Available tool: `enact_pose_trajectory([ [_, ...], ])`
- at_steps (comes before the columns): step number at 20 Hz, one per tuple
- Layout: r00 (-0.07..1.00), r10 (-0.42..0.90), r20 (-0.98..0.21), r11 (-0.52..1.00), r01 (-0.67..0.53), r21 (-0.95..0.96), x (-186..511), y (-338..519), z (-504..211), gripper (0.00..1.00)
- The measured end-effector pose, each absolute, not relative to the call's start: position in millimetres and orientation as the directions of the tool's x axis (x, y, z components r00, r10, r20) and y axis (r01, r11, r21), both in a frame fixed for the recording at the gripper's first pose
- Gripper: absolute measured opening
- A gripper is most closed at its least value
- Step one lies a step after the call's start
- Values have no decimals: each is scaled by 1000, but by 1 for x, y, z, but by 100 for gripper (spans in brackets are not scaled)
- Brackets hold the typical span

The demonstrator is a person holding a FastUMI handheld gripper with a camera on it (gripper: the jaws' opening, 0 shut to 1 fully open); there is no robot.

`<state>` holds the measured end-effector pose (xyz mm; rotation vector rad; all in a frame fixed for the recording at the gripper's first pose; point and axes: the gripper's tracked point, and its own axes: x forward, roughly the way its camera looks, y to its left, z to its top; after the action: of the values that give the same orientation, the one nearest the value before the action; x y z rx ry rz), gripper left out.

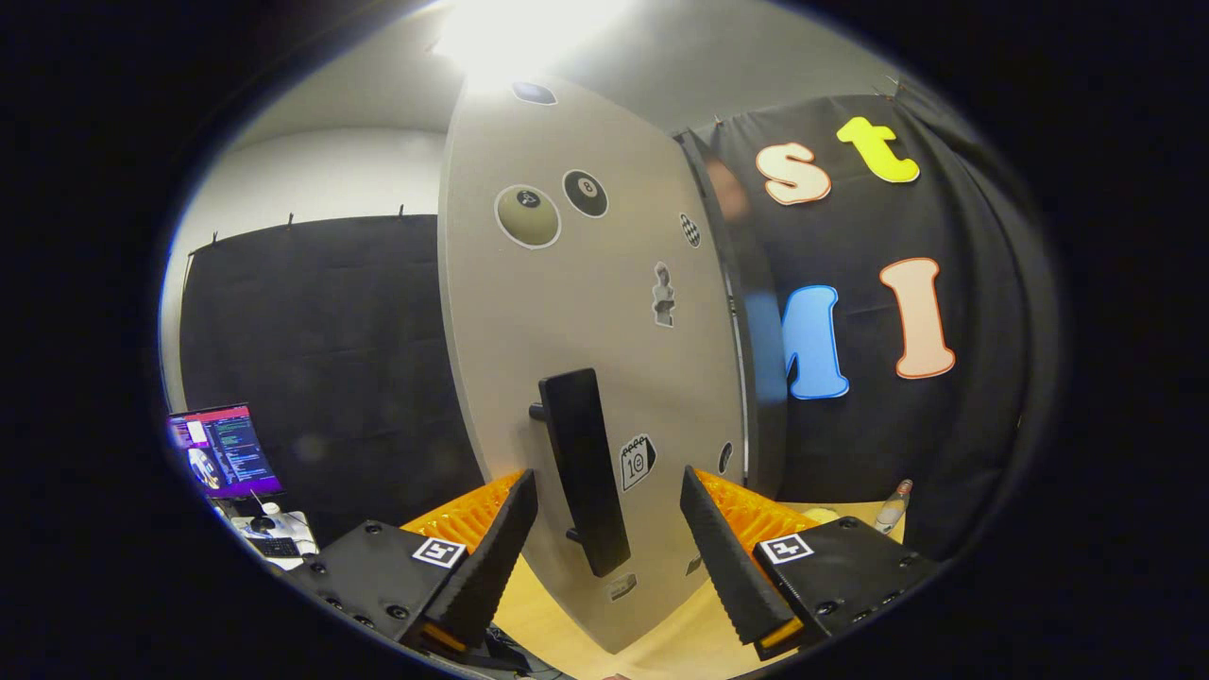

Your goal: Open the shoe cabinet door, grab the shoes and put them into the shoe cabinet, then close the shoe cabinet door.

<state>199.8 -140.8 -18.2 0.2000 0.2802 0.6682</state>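
Note:
The shoe cabinet door (576, 312) is a tall pale panel with several stickers, standing close ahead and swung out at an angle. Its black bar handle (584, 467) runs upright on the door's lower half, between my two fingers and slightly beyond their tips. My gripper (609, 491) is open, with one finger (501, 538) left of the handle and the other (718, 548) to its right, neither touching it. The dark cabinet edge (751, 321) shows just behind the door's right side. No shoes are in sight.
A light wooden surface (661, 633) lies under the door. A laptop (227, 451) with a lit screen sits on a desk far to the left. A small bottle (893, 507) stands on the wood to the right, by the black cloth wall.

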Motion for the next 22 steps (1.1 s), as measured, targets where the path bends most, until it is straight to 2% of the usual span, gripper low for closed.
enact_pose_trajectory([
  [13, 789, 582, -198, 806, -529, 264, 230, -42, -23, 97],
  [18, 825, 528, -200, 846, -491, 209, 259, -4, -22, 98],
  [22, 864, 471, -178, 882, -461, 95, 285, 32, -23, 99],
])
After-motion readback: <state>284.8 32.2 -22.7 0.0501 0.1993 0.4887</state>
